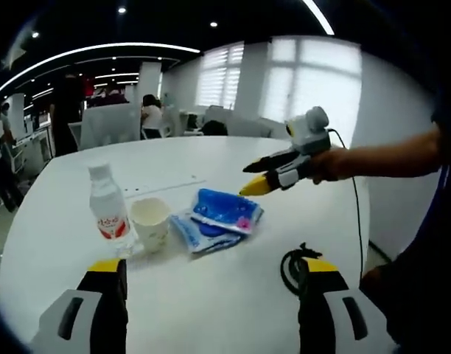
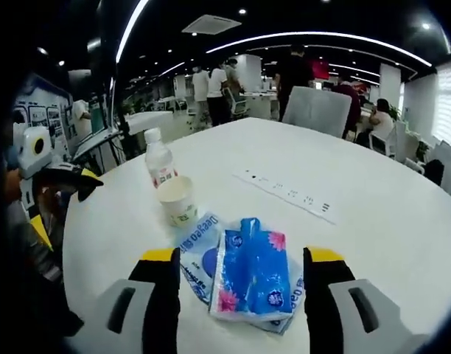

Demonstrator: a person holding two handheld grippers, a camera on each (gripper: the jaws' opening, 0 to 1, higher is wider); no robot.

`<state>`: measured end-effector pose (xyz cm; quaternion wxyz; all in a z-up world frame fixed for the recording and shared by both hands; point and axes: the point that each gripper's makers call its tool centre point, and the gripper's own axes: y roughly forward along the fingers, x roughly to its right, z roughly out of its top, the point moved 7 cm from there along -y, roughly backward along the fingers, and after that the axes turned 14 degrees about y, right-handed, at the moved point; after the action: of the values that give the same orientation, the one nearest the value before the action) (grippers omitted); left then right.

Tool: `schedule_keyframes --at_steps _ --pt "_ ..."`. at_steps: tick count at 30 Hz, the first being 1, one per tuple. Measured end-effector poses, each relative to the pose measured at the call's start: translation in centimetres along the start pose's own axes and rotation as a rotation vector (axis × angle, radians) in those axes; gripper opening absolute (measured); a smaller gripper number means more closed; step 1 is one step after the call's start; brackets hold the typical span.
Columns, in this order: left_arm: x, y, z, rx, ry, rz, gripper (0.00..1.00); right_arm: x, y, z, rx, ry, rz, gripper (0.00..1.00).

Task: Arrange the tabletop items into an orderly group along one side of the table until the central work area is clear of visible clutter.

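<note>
Four items: sit grouped on the white table [image 1: 56, 221], all in one cluster.
Bottle: small clear water bottle [image 1: 107, 203] with red label and white cap, upright, leftmost in the left gripper view; also seen at [image 2: 159, 158].
Cup: paper cup [image 1: 150, 223] upright, just beside the bottle on its right, looks to touch it.
Packs: two blue tissue packs [image 1: 227, 210], one lying partly over the other, just right of the cup; in the right gripper view the top pack [image 2: 251, 269] lies between that view's jaws.
Left gripper [image 1: 211, 276]: jaws spread wide, nothing between them, above bare table short of the cluster.
Right gripper [image 1: 259, 177]: held in a hand, above the table beyond the packs; jaws spread, gripping nothing.
Cable: black loop [image 1: 292, 267] near the left gripper's right jaw.
Strip: white outlet strip [image 2: 288, 195] set in the tabletop, well apart from the cluster.
</note>
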<state>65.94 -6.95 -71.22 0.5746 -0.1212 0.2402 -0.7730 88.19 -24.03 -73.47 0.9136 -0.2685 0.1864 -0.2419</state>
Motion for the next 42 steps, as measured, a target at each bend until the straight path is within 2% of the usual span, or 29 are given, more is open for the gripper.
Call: schedule_keyframes --at_steps 4,11,14,18,23,26,31,33,42 --pt "0.0 -0.3 -0.2 0.008 -0.009 0.0 1.0 0.5 1.4 -0.6 -0.047 -0.032 -0.007 0.49" --pt "0.5 -0.7 -0.4 0.027 -0.004 -0.022 1.0 0.9 3.2 -1.2 -0.112 -0.024 -0.021 0.36" --pt "0.3 -0.7 -0.5 0.023 -0.008 -0.018 1.0 1.1 4.0 -1.6 -0.147 -0.034 -0.051 0.29" --pt "0.0 -0.7 -0.6 0.017 -0.013 -0.013 1.0 1.2 5.1 -2.0 -0.172 -0.033 -0.069 0.24" --pt "-0.2 -0.6 -0.8 0.002 -0.02 -0.012 1.0 1.2 5.8 -2.4 -0.2 -0.05 -0.088 0.07" --pt "-0.4 -0.7 -0.8 0.001 -0.02 -0.007 1.0 1.1 5.8 -2.4 -0.21 -0.069 -0.107 0.01" --pt "-0.6 -0.7 -0.9 -0.001 -0.022 0.003 1.0 1.2 6.4 -2.4 -0.216 -0.093 -0.105 0.0" --pt "-0.7 -0.8 -1.0 -0.003 -0.023 0.003 1.0 1.2 6.3 -2.4 -0.214 -0.08 -0.105 0.0" --pt "-1.0 -0.7 -1.2 -0.015 -0.019 0.007 1.0 1.2 5.4 -1.9 -0.206 -0.121 -0.095 0.0"
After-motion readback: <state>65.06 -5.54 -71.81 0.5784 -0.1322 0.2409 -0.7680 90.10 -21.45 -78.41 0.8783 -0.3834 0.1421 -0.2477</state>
